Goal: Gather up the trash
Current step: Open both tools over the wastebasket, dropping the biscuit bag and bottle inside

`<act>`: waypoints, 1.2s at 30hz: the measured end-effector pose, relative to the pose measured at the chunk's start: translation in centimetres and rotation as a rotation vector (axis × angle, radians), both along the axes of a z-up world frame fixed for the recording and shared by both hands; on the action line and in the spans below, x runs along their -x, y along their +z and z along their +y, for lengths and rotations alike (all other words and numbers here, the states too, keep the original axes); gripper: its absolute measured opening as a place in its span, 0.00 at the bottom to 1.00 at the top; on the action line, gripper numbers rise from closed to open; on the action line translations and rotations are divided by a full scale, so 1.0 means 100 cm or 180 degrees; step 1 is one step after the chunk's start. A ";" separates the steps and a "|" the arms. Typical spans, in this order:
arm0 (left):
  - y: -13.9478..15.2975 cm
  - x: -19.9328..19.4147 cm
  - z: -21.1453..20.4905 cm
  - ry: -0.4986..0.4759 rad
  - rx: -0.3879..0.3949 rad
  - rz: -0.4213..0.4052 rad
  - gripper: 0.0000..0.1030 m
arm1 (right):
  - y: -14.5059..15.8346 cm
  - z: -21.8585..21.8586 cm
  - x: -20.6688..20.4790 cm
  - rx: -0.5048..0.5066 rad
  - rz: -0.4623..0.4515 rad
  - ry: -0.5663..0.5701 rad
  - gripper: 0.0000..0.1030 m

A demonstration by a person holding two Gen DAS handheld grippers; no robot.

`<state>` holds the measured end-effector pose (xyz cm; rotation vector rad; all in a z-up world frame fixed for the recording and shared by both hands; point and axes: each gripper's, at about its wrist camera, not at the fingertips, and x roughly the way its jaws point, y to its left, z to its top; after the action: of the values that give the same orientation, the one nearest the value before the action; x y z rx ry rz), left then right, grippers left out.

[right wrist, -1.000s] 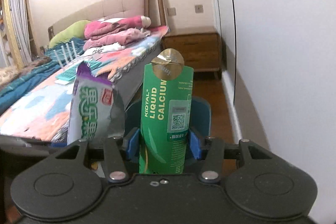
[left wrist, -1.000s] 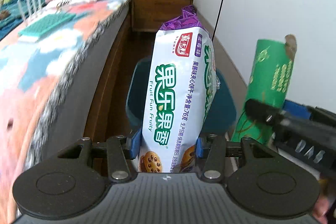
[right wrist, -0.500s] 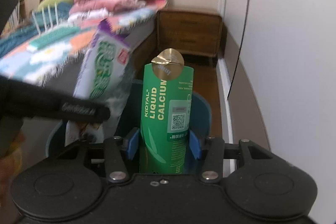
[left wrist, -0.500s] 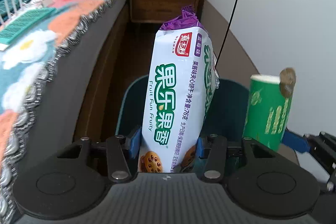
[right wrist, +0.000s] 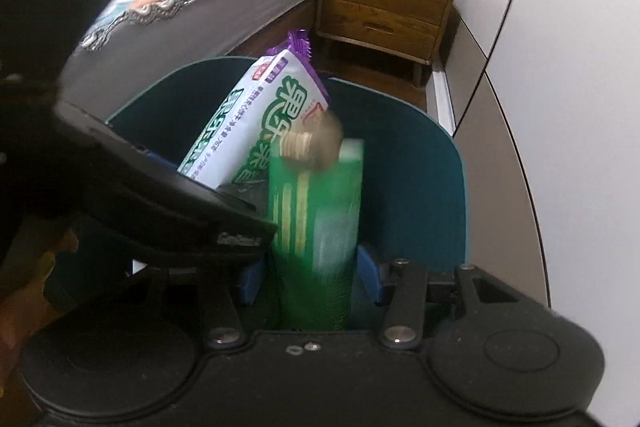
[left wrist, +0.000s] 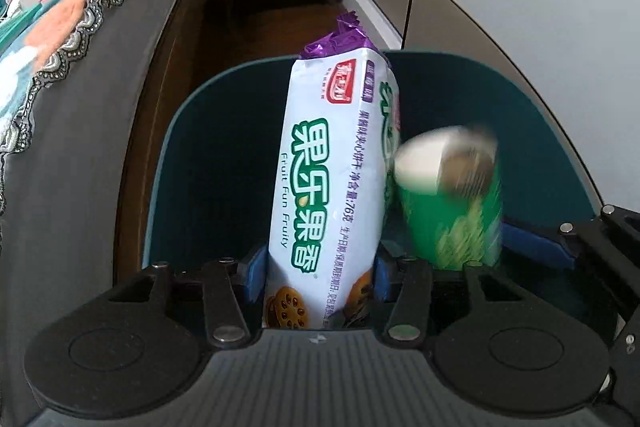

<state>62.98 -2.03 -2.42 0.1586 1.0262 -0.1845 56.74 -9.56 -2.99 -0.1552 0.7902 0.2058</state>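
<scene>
My glossy white-and-purple plastic biscuit wrapper (left wrist: 332, 187), smooth green printed carton tube (right wrist: 316, 227); matt teal plastic bin (left wrist: 176, 155); varnished brown wooden nightstand (right wrist: 384, 7); lace-edged cloth bedspread (left wrist: 60, 19).

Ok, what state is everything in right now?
biscuit pack: upright over the bin, pressed between the fingers of the left gripper, which have just been opening.
green box: motion-blurred, loose in the right gripper, foil flap lifted.
bin: open-topped, no lid.
nightstand drawers: shut.

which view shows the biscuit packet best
The left wrist view: the biscuit packet faces the camera, sharp and upright, over the bin. The right wrist view shows it tilted, partly hidden behind the blurred green tube.
</scene>
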 end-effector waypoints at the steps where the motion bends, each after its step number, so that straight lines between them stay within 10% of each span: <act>1: -0.001 0.000 0.000 -0.0021 -0.0018 -0.0006 0.54 | 0.000 0.004 0.000 0.0028 0.0004 0.0023 0.57; 11: 0.014 0.018 0.001 -0.0060 0.0120 -0.0175 0.75 | 0.018 -0.003 0.033 -0.0025 -0.0173 0.0100 0.69; 36: 0.088 0.162 0.021 0.0025 0.0283 -0.0818 0.75 | 0.067 -0.069 0.163 -0.0536 -0.0640 0.0093 0.77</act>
<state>46.74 0.09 6.37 0.0945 0.7614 -0.1968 40.45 -16.46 3.72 -0.0276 0.5681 0.2787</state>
